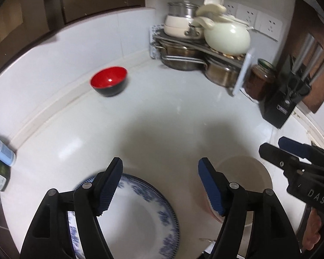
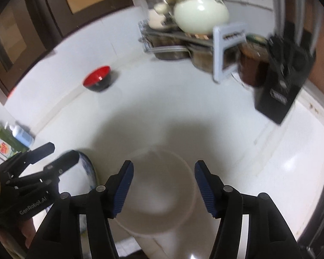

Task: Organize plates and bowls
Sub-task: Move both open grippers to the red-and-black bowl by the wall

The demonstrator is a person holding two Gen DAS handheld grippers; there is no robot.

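Partly, the blue-patterned plate [image 1: 140, 211] is hiding under the left gripper [image 1: 159, 185], whose black arms are covering its left side, and the bottom edge of the left wrist view is cutting it off. This gripper's fingers are standing spread, with nothing pinched between the blue pads [image 1: 110, 187]; the plate is lying on the white counter [image 1: 162, 116] below them. The beige bowl [image 1: 248, 172] is sitting just beside the plate on the right, half covered by the right finger of this gripper. Its inside is hard to make out here.

From the right wrist view, the beige bowl [image 2: 162, 185] is showing almost whole, though blurred, between and below the spread fingers of the right gripper [image 2: 164, 183]. The pads are not pressing on it. The plate [image 2: 86, 172] is appearing only as a narrow slice behind the left gripper [image 2: 62, 153].

Farther back, a red and black bowl [image 1: 109, 83] is standing alone near the wall, well apart from the plate. A rack with pots [image 1: 196, 49] is filling the corner, with a jar [image 1: 259, 82] and a black knife block [image 1: 291, 92] beside it. At the left edge, bottles [image 2: 8, 138] are being cut off.
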